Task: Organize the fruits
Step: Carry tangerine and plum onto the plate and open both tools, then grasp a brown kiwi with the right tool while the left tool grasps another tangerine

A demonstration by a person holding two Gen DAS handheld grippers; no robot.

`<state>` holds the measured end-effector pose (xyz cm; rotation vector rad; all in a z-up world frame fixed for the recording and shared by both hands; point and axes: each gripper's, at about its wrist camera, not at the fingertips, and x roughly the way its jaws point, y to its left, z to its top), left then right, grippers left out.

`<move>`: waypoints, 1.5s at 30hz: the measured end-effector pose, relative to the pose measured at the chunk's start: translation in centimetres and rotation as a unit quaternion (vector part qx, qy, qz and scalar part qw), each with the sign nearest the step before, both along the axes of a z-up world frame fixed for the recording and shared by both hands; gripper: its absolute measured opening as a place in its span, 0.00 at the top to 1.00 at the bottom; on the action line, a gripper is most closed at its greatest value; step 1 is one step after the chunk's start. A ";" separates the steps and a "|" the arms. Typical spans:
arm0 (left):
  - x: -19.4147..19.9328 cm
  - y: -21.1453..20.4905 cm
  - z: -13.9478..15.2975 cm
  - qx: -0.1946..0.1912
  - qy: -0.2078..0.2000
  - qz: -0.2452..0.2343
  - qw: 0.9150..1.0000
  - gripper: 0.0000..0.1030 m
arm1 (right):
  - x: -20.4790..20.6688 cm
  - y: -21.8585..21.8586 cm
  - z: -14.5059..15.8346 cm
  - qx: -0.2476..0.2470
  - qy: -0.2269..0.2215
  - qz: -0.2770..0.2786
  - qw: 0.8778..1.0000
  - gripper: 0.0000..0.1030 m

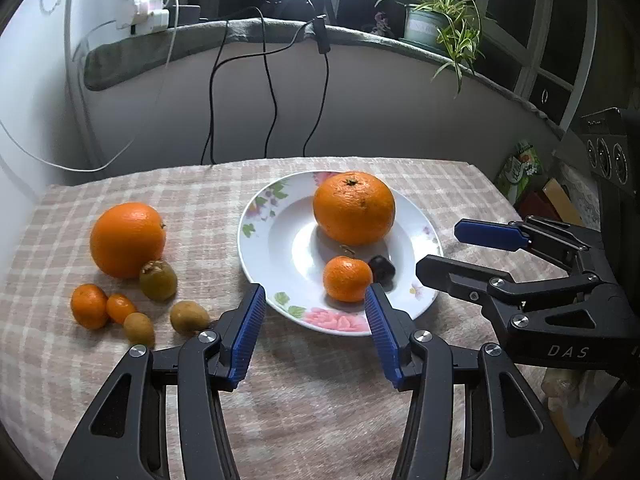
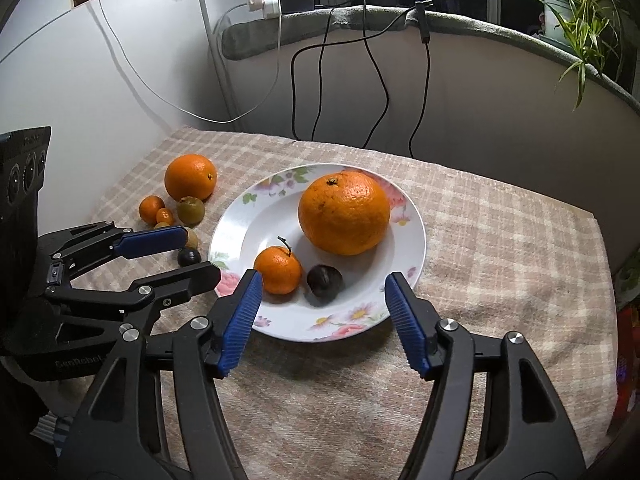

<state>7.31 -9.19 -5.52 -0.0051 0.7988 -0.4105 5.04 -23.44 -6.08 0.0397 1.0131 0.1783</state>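
Checked tablecloth (image 1: 320, 400); "DAS" on right gripper (image 1: 440, 252)

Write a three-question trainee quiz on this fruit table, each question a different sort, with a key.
1. True or false: the large orange on the plate touches the small mandarin beside it.
2. How many fruits lie on the plate? A) two B) three C) five
3. Fill in: neither the left gripper nor the right gripper holds any ____.

Key: 1 false, they lie apart; 2 B, the orange, the mandarin and a dark fruit; 3 fruit, both stand open with nothing between the pads.
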 end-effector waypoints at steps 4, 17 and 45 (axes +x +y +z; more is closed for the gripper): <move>-0.2 0.6 0.2 -0.001 -0.004 0.004 1.000 0.50 | -0.1 0.4 0.3 -0.004 -0.003 0.001 1.000 0.29; -1.1 6.4 -0.4 0.017 -0.004 0.062 0.998 0.34 | -0.1 3.1 1.3 -0.012 -0.021 0.042 0.999 0.13; 2.1 17.1 -3.4 -0.037 0.046 0.155 0.986 0.58 | 3.7 13.0 -1.9 0.025 0.027 0.178 0.983 0.46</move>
